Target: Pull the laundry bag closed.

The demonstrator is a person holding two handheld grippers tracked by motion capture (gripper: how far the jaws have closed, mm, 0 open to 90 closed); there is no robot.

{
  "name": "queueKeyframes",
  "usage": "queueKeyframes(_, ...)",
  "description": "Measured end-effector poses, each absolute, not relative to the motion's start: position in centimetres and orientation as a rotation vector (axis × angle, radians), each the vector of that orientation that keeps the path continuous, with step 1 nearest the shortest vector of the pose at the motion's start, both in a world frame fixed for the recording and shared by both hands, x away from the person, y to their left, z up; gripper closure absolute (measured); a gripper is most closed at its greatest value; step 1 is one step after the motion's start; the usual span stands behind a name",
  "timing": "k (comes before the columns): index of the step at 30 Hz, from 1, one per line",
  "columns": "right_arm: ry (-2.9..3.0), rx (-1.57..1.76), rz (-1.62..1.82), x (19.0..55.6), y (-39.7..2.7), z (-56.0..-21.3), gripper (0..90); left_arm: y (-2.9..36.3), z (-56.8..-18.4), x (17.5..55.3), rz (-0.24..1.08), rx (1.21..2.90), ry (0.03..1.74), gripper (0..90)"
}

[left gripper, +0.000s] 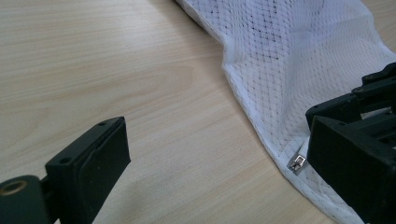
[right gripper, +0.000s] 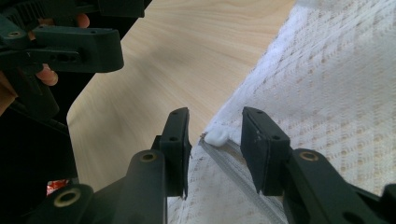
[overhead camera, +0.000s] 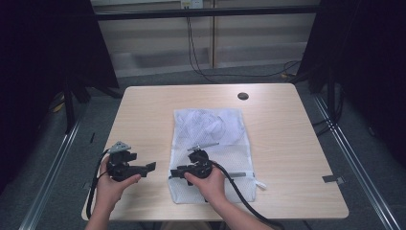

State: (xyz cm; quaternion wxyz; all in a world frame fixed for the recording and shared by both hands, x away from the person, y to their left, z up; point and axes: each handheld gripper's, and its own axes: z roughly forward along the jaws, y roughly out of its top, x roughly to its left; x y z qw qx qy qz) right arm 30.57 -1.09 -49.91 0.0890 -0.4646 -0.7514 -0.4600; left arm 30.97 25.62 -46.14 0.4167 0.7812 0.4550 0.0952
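High view looking down on a pale wooden tabletop [overhead camera: 143,110], showing a white mesh bag [overhead camera: 210,124] lying flat across its middle, with something pale and crumpled showing faintly through the far half of the mesh. Holding the right claw [overhead camera: 173,173] low over the bag's near-left corner, jaws pointing toward the bag's left edge. Holding the left claw [overhead camera: 151,166] just beside that same left edge, over bare wood, apart from the fabric.

Looking along the right claw [right gripper: 215,135] in the right gripper view: standing released, both pads a little apart, straddling the end of the zipper [right gripper: 233,165] sewn along the bag's near edge, with a small white tab [right gripper: 217,136] sitting in the gap. Not yet pressing on tab or cloth, as far as can be seen.

Looking along the left claw [left gripper: 215,154] in the left gripper view: gaping wide, grasping nothing, facing the bag's hemmed left edge, where a small metal slider [left gripper: 297,162] is glinting at the near corner.

Judging progress: appearing early in the zipper work. Lining up on the zipper end seeming done; clamping the tab or slider, steadying the bag's corner with the free claw, and drawing the slider along the near edge all seeming left to do. Being unable to tell whether the zipper is lying open or shut along its length.
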Motion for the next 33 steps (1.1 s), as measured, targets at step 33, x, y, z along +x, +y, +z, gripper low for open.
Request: queueKeyframes(33,-2.229,-1.385,-1.231,31.2,0.5,-50.7,82.5,25.7,-46.3,31.1,0.228,1.976,1.154,5.6)
